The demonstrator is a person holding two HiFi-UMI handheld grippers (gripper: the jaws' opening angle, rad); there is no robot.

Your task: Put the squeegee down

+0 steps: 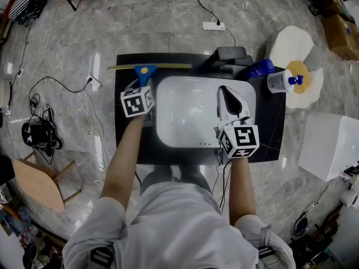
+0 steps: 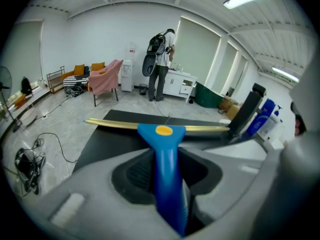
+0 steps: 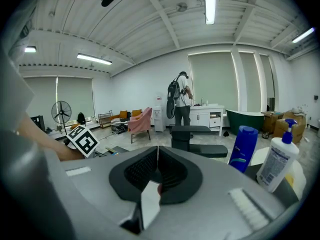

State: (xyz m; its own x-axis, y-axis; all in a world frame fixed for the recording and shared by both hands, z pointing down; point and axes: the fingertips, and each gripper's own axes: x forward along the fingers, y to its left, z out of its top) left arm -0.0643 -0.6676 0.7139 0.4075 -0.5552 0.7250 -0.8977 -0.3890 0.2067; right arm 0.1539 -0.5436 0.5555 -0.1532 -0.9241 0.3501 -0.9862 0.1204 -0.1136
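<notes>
The squeegee (image 1: pixel 145 72) has a blue handle and a long yellow blade. It lies over the far left part of the black table (image 1: pixel 126 150), and its blade runs along the table's far edge. My left gripper (image 1: pixel 143 86) is shut on the blue handle (image 2: pixel 167 169), with the blade pointing away from me. Whether the blade touches the tabletop I cannot tell. My right gripper (image 1: pixel 225 91) hovers over the right side of the white basin (image 1: pixel 185 114). In the right gripper view its jaws meet with nothing between them (image 3: pixel 157 156).
A blue bottle (image 1: pixel 259 68) and a white pump bottle (image 1: pixel 280 81) stand at the table's far right corner. A black device (image 1: pixel 231 55) sits behind the basin. A white box (image 1: pixel 328 144) is on the floor to the right, with a wooden stool (image 1: pixel 39 184) and cables to the left.
</notes>
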